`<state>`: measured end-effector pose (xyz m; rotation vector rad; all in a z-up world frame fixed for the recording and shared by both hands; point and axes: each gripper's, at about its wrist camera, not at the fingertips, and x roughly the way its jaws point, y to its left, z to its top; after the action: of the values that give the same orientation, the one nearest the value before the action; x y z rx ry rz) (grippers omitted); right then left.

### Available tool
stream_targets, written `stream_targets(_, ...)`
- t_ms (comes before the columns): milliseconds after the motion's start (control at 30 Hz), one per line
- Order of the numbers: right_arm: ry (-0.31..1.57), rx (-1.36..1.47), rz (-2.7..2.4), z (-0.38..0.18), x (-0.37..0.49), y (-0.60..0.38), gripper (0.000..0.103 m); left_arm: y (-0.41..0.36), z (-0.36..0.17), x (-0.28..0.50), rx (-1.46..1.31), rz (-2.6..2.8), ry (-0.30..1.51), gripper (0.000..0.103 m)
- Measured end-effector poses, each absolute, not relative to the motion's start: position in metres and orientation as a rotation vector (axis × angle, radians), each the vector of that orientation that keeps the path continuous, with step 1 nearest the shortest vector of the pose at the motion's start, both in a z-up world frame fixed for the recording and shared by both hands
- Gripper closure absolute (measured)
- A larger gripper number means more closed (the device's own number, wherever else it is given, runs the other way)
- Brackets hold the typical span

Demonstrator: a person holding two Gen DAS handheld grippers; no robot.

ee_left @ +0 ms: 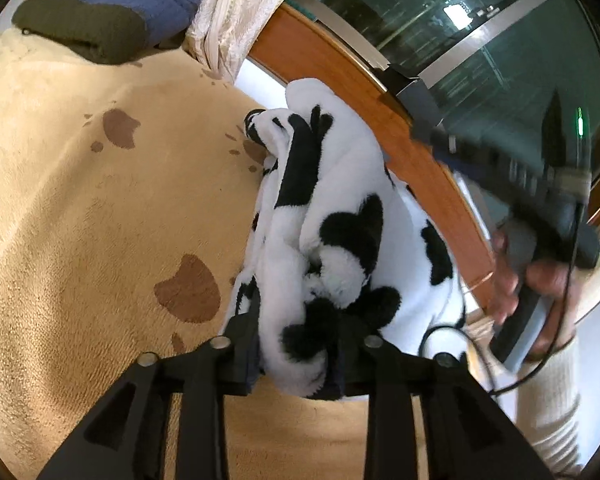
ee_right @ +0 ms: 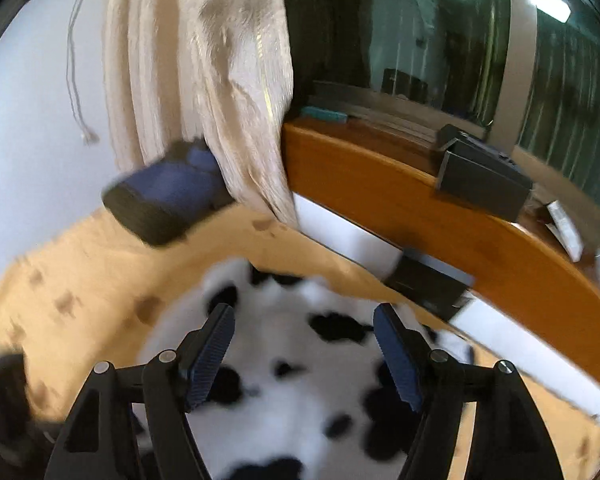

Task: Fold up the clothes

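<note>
- The left gripper [ee_left: 296, 344] is clamped on a bunched fold of the black-and-white fleece garment [ee_left: 340, 216], with fabric bulging out between and beneath its two fingers.
- The right gripper [ee_right: 304, 354] stands wide apart and empty, hovering just above the same garment [ee_right: 300, 380]; the blue ribbed pads [ee_right: 210, 360] show bare.
- The garment lies rumpled on a tan blanket [ee_left: 80, 220] printed with brown paw marks, trailing toward the far right edge of the bed.
- To the right in the left wrist view, a hand [ee_left: 512, 276] in a cream knitted sleeve holds the right gripper's handle; this part is blurred.
- Farther off, a folded blue and dark green knit [ee_left: 108, 16] rests on the blanket's far left, beside a cream curtain [ee_right: 204, 80].
- A wooden ledge [ee_right: 380, 196] runs beyond the bed, below a dark window.
</note>
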<state>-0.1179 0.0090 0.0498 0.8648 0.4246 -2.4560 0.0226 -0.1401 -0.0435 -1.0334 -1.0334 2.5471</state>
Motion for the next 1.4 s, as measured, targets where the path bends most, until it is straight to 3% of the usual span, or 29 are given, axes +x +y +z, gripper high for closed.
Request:
stream_targets(33, 0.450, 0.871, -2.458, 0.046, -0.114, 0.014, 0.029, -0.144, -0.042, 0.024, -1.030, 2.533, -1.049, 0.061)
stream_targets(100, 0.440, 0.877, -2.470, 0.042, -0.106, 0.027, 0.029, -0.156, -0.037, 0.028, -1.015, 2.518, -1.098, 0.030)
stream_targets(167, 0.403, 0.888, -2.494, 0.038, -0.099, 0.048, 0.029, -0.173, -0.032, 0.027, -0.990, 2.507, -1.163, 0.021)
stream_targets(267, 0.351, 0.896, -2.559, 0.028, -0.084, 0.077, 0.029, -0.191, -0.023, 0.018, -0.985, 2.487, -1.213, 0.021)
stream_targets(533, 0.268, 0.837, -2.538, 0.011, -0.056, 0.099, 0.029, -0.172, 0.017, -0.044, -1.092, 2.490, -0.987, 0.019)
stream_targets(733, 0.402, 0.834, -2.476, -0.020, -0.049, 0.084, 0.029, -0.177, 0.021, -0.035, -1.094, 2.567, -0.974, 0.019)
stream_targets(900, 0.360, 0.888, -2.463, -0.037, -0.058, 0.088, 0.027, -0.163, 0.035, -0.051, -1.036, 2.581, -0.899, 0.019)
stream_targets(1033, 0.372, 0.904, -2.469, -0.044, -0.058, 0.088, 0.024, -0.136, 0.059, -0.059, -0.946, 2.566, -0.746, 0.019)
stream_targets(1400, 0.268, 0.930, -2.467, -0.053, -0.056, 0.101, 0.021, -0.097, 0.024, -0.128, -1.166, 2.664, -0.319, 0.019)
